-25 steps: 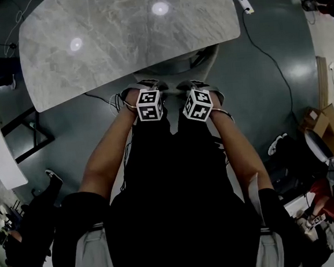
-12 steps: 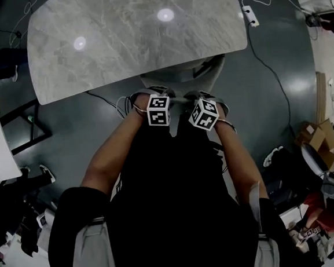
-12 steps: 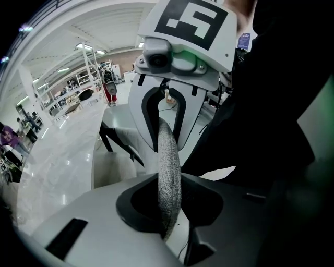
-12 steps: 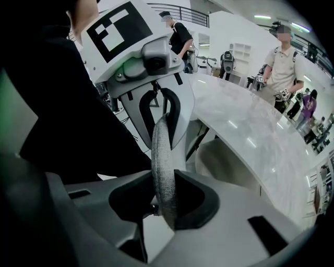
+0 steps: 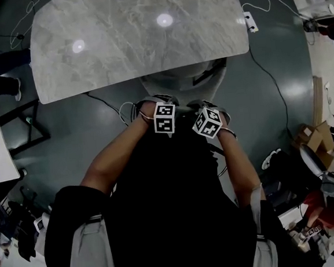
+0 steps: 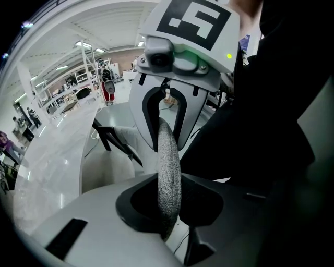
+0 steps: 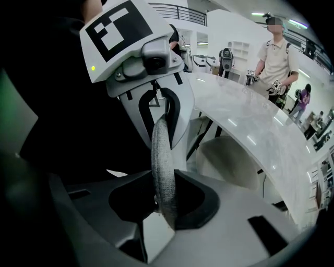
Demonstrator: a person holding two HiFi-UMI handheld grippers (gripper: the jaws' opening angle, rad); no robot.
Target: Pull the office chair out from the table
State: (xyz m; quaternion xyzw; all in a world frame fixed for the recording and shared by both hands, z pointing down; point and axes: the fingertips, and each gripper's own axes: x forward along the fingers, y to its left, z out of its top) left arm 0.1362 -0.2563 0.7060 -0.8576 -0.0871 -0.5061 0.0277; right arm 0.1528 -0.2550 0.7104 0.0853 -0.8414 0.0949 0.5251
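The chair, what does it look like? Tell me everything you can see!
The chair is pale, with a whitish seat and a dark armrest. Its back has a rounded top edge covered in grey woven cloth. It stands upright, with its seat partly under the edge of the marble table. The left gripper and the right gripper each have their fingers closed on that cloth edge, side by side.

- Grey marble table point(image 5: 130, 40): two lamp glints show on its top.
- Dark glossy floor point(image 5: 81, 146) bears the table.
- Office chair point(image 5: 185, 79) stands on the floor, partly under the table's near edge.
- Power strip point(image 5: 249, 21) lies just off the table's right end, with a dark cable point(image 5: 272, 62) trailing beside it.
- Cardboard boxes point(image 5: 315, 137) sit well right of the table.
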